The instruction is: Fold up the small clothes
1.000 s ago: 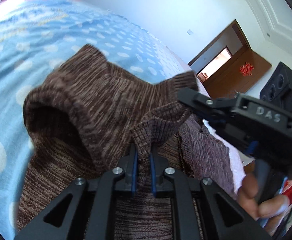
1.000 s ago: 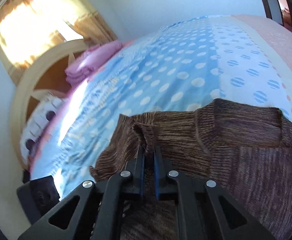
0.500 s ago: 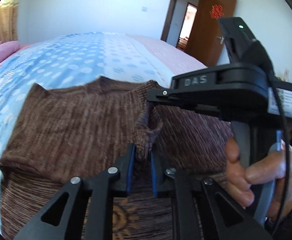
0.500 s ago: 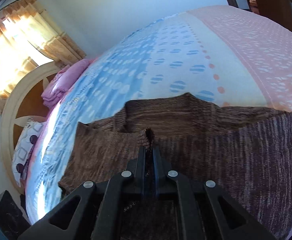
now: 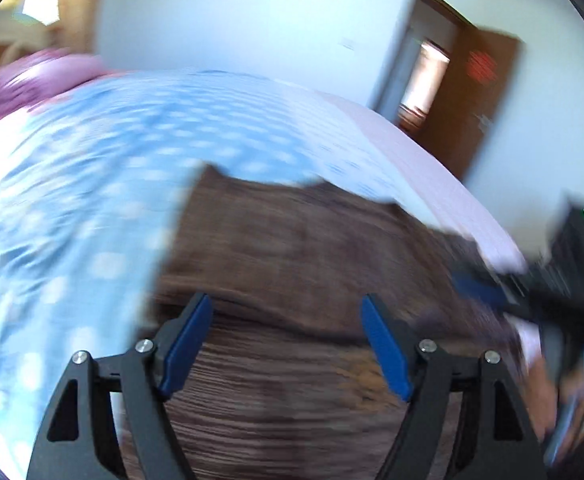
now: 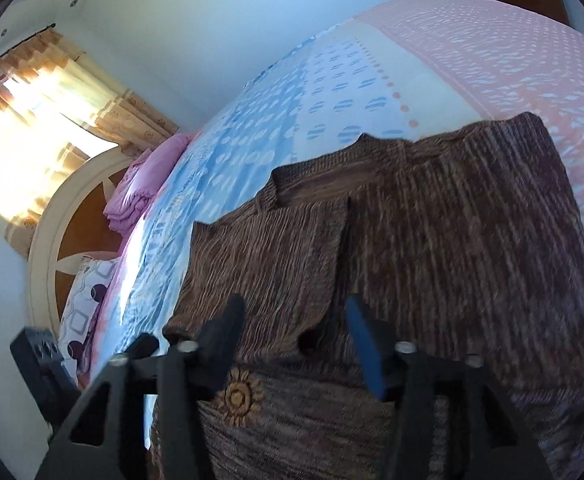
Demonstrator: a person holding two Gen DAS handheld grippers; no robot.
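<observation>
Bed [image 6: 492, 60]: fills most of both views; its cover is blue with pale dots across the middle and pink with pale flecks toward the far side.
Sweater [image 6: 432, 240]: a brown knit garment lying on the bed cover, spread flat under both tools. In the right wrist view a panel of it is folded over the body, its vertical edge running down the middle of the garment, and the ribbed neckline lies at the far end. In the left wrist view the sweater [image 5: 292, 248] is smeared by motion blur, so its folds cannot be made out there.
Headboard [image 6: 52, 232]: a round cream-framed wooden one at the left end of the bed.
Curtain [image 6: 52, 112]: tan and patterned, lit from behind, above the headboard.
Door [image 5: 488, 96]: brown, standing ajar in the far corner of the room.
Pink bedding [image 6: 140, 188]: a folded stack lying near the headboard.
Pillow [image 6: 84, 300]: white with dark circles, at the headboard end.
Left gripper [image 5: 288, 336]: jaws spread wide, blue pads well apart, nothing between them; it hangs just over the sweater.
Right gripper [image 6: 292, 320]: jaws likewise spread wide and empty, above the lower end of the folded panel.
Flower motif [image 6: 238, 396]: a small tan flower on the sweater, close to the right gripper's left finger.
</observation>
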